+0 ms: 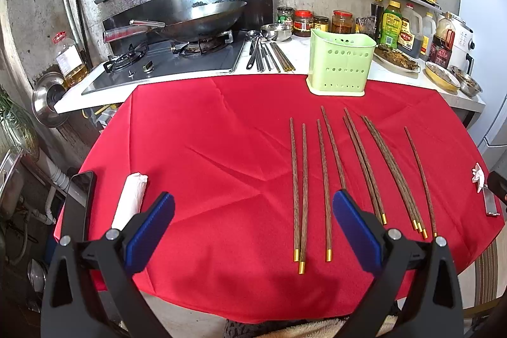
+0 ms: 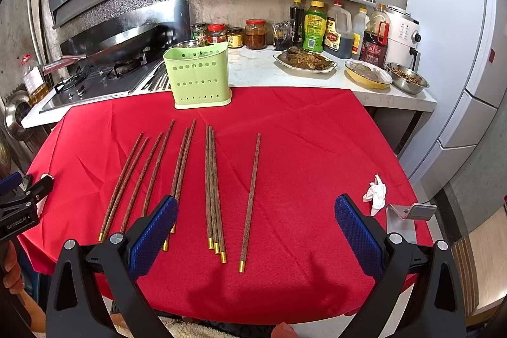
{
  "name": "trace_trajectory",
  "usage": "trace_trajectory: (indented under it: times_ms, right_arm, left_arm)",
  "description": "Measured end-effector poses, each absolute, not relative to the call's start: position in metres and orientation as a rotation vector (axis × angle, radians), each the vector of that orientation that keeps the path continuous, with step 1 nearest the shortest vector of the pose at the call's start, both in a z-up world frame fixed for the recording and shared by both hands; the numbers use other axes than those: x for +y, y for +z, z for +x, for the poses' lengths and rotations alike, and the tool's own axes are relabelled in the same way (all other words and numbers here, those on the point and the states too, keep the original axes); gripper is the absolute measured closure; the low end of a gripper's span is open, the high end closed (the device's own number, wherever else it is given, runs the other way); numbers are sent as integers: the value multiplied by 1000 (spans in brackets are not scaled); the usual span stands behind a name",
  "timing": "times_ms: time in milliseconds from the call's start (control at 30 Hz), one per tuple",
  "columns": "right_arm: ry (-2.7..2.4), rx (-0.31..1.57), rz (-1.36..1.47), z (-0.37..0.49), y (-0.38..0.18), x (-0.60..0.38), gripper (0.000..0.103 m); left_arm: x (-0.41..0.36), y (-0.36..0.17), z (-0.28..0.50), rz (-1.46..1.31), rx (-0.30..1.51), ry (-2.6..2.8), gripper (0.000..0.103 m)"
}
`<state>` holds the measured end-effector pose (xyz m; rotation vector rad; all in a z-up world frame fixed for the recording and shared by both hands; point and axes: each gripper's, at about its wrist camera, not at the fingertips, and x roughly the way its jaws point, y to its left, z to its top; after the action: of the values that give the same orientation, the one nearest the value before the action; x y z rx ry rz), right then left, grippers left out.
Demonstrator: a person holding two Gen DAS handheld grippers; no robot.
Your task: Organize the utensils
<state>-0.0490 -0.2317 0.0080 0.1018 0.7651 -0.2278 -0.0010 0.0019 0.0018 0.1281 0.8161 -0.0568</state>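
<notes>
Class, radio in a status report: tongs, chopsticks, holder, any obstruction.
Left tongs open, empty. Right tongs open, empty. Chopsticks all flat on red cloth; green holder upright behind them. Nothing in the way.

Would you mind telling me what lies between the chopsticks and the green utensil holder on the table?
Only bare red tablecloth: in both wrist views a strip of cloth separates the chopsticks from the green utensil holder, with nothing resting on it.
</notes>
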Motion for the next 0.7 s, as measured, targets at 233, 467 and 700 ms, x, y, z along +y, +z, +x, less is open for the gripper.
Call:
trace_trajectory:
  times_ms: [233,467,700]
  right_arm:
    - [-209,771,121,-46,-4,-235,6]
    - [-191,760,110,-46,-20,-234,6]
    - [-204,750,103,-48,-30,-237,6]
  left_arm:
    - [8,-9,6,111,837,-51,6]
    - [14,-29,14,115,828,-37,6]
    - [10,-36,6,182,775,-40,6]
